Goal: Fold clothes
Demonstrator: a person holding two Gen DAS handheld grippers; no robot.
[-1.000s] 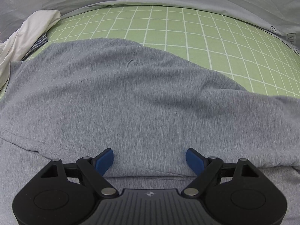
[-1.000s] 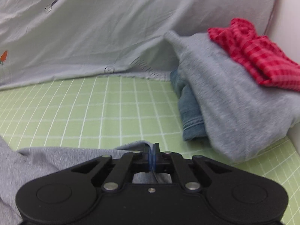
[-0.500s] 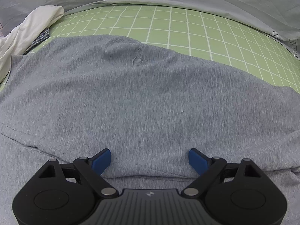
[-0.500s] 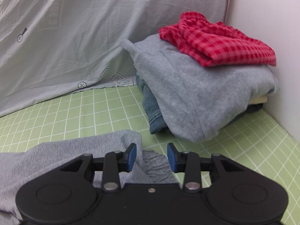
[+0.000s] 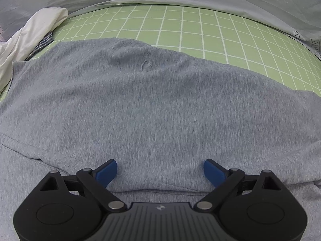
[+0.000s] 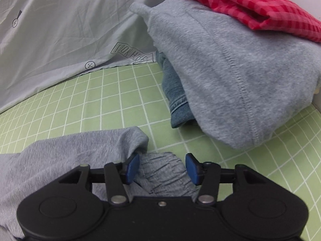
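A grey garment (image 5: pixel 152 104) lies folded over itself on the green checked mat (image 5: pixel 180 30). My left gripper (image 5: pixel 160 170) points steeply down at it, jaws opening wide, blue pads apart above the fold edge and pressing nothing. In the right wrist view the same grey garment (image 6: pixel 70 152) ends in a gathered ribbed waistband (image 6: pixel 162 170). My right gripper (image 6: pixel 162 167) hovers over that waistband with its jaws opening; the cloth lies between the pads, which do not pinch it.
A stack of folded clothes stands at the right: a grey sweatshirt (image 6: pixel 230 76), denim (image 6: pixel 176 100) beneath it, and a red checked cloth (image 6: pixel 256 6) on top. A pale grey sheet (image 6: pixel 60 30) drapes behind the mat. White cloth (image 5: pixel 30 32) lies far left.
My right gripper went from shut on the garment's edge to open, letting it drop, and sank toward the mat. The grey cloth settled flatter under the left gripper, whose jaws widened slightly.
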